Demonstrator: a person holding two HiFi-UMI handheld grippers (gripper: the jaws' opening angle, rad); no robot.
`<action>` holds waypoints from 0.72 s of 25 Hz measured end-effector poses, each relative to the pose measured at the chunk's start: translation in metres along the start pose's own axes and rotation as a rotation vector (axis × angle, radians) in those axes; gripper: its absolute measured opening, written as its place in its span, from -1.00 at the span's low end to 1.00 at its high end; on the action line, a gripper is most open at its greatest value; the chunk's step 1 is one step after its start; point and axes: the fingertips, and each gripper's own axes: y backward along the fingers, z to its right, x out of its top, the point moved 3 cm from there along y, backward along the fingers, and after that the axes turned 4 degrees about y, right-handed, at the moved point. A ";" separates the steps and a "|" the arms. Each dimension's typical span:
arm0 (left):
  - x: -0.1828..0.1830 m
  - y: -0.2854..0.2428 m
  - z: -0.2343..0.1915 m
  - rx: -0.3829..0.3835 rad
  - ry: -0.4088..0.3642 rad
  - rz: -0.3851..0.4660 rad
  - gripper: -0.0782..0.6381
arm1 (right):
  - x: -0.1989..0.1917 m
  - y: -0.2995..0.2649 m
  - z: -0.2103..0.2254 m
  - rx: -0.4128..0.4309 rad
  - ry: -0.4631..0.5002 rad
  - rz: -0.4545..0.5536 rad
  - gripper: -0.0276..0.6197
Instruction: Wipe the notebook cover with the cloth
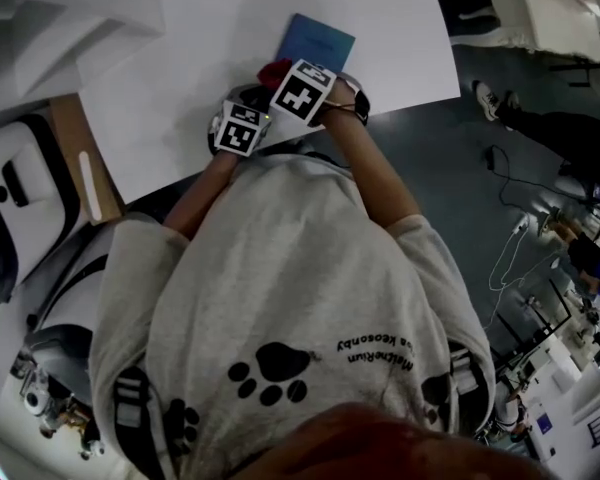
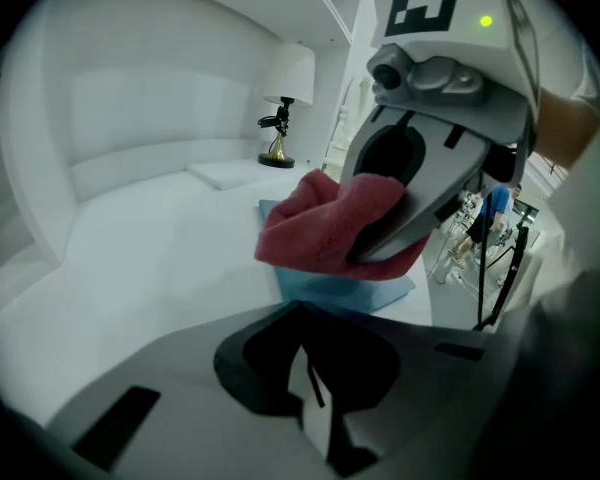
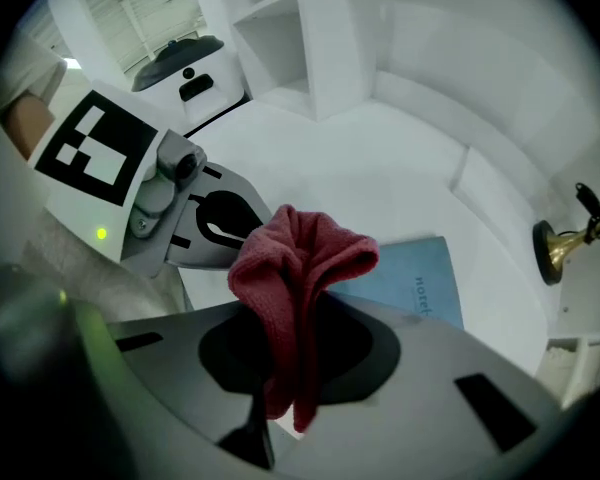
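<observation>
A lamp (image 2: 285, 88) with a white shade and a brass foot stands past the white table's (image 1: 400, 48) far edge. White shelves (image 3: 280, 28) rise behind it. Cables (image 1: 510, 258) trail over the grey floor (image 1: 460, 168).

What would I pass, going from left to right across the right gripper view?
Black-and-white marker cube → red cloth → blue notebook → gold lamp base.

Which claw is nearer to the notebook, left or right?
Right. The right claw, shut on the cloth, is over the near corner of the notebook; the left claw, shut and empty, is farther back.
</observation>
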 end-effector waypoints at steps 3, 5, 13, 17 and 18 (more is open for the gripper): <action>0.004 0.001 -0.002 -0.001 -0.009 0.008 -0.75 | 0.006 -0.010 -0.001 0.018 0.021 -0.036 -0.69; 0.004 0.000 -0.001 -0.001 -0.012 0.008 -0.75 | 0.002 -0.019 -0.001 0.023 0.024 -0.074 -0.69; 0.004 -0.001 -0.003 0.006 -0.007 0.011 -0.75 | -0.013 -0.027 -0.003 0.037 0.017 -0.128 -0.69; 0.002 -0.001 -0.004 0.004 -0.004 0.014 -0.75 | -0.032 -0.024 -0.006 0.040 -0.001 -0.141 -0.69; 0.002 -0.001 -0.003 0.004 -0.003 0.016 -0.75 | -0.038 -0.022 -0.007 0.037 -0.010 -0.144 -0.69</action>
